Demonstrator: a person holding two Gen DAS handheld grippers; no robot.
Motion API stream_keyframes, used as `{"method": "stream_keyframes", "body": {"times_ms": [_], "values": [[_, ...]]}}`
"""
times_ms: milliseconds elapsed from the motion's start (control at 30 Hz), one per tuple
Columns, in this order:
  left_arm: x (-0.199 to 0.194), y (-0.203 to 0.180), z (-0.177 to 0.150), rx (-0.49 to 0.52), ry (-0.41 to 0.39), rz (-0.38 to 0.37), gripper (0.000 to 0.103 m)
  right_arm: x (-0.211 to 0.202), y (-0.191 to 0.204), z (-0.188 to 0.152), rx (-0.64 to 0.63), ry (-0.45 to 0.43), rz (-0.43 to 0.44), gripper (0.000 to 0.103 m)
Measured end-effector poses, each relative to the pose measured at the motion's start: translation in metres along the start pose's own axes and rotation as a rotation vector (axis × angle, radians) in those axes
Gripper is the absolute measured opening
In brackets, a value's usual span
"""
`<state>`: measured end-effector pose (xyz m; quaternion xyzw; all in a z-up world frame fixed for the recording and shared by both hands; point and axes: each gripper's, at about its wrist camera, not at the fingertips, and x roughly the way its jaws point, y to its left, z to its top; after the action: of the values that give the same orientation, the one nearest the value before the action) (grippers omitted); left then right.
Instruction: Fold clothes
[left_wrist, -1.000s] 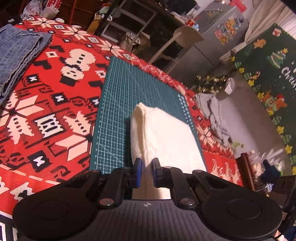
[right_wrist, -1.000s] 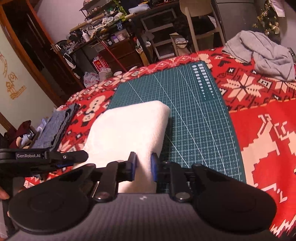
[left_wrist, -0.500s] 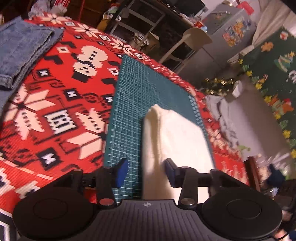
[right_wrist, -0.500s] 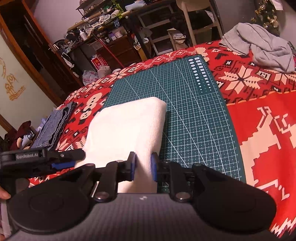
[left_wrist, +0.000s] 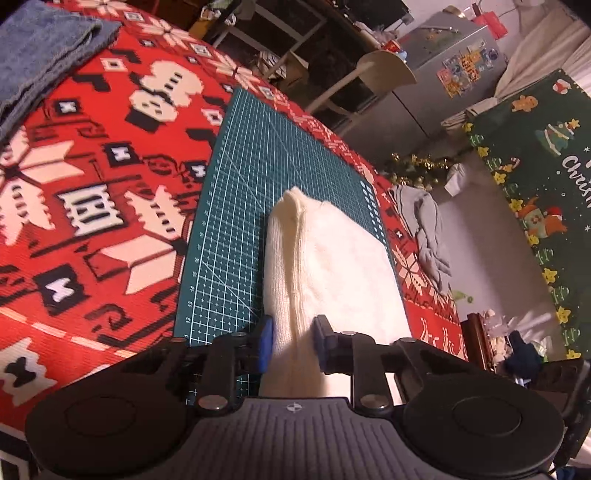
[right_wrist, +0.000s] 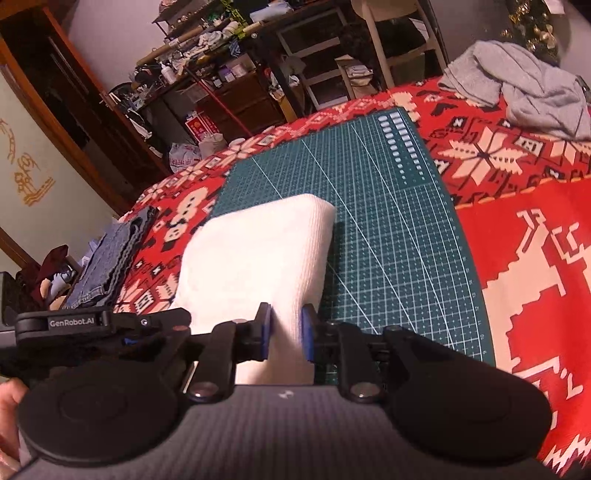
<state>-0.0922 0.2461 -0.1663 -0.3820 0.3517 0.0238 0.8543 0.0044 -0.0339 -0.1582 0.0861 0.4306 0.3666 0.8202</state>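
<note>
A white folded garment (left_wrist: 332, 266) lies on the green cutting mat (left_wrist: 258, 155). Its near edge is between the blue pads of my left gripper (left_wrist: 292, 343), whose jaws are closing on the bunched layers and touch them on both sides. In the right wrist view the same white garment (right_wrist: 258, 251) rests on the mat (right_wrist: 388, 221). My right gripper (right_wrist: 286, 332) is shut on the near right corner of it. The left gripper's black housing (right_wrist: 74, 323) shows at the left of that view, beside the garment.
A red patterned cloth (left_wrist: 92, 184) covers the table. Folded blue jeans (right_wrist: 107, 266) lie at the left edge, and a crumpled grey garment (right_wrist: 524, 92) lies at the far right. Shelves, a chair (right_wrist: 391, 40) and clutter stand beyond the table.
My left gripper's jaws opened wide around the garment's edge and have since narrowed onto it again. The right gripper has kept its grip and its place.
</note>
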Motion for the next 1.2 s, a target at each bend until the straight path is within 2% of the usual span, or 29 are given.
{"method": "stream_keyframes", "body": {"times_ms": [200,367,500,767,967,1200], "values": [[-0.029,-0.004,0.013,0.01,-0.061,0.0,0.021,-0.003,0.02,0.01,-0.022,-0.006,0.037,0.017],[-0.071,0.006,0.047,-0.014,-0.127,-0.006,0.021,0.001,0.063,0.04,-0.081,-0.018,0.106,0.017],[-0.11,0.028,0.087,-0.025,-0.19,0.032,0.021,0.024,0.119,0.071,-0.16,-0.018,0.165,0.017],[-0.174,0.093,0.164,-0.039,-0.292,0.129,0.021,0.103,0.241,0.114,-0.227,-0.003,0.26,0.017],[-0.174,0.15,0.194,-0.077,-0.277,0.173,0.021,0.174,0.295,0.118,-0.24,0.049,0.265,0.017],[-0.145,0.206,0.194,-0.171,-0.229,0.177,0.021,0.235,0.296,0.096,-0.232,0.124,0.232,0.018]]}}
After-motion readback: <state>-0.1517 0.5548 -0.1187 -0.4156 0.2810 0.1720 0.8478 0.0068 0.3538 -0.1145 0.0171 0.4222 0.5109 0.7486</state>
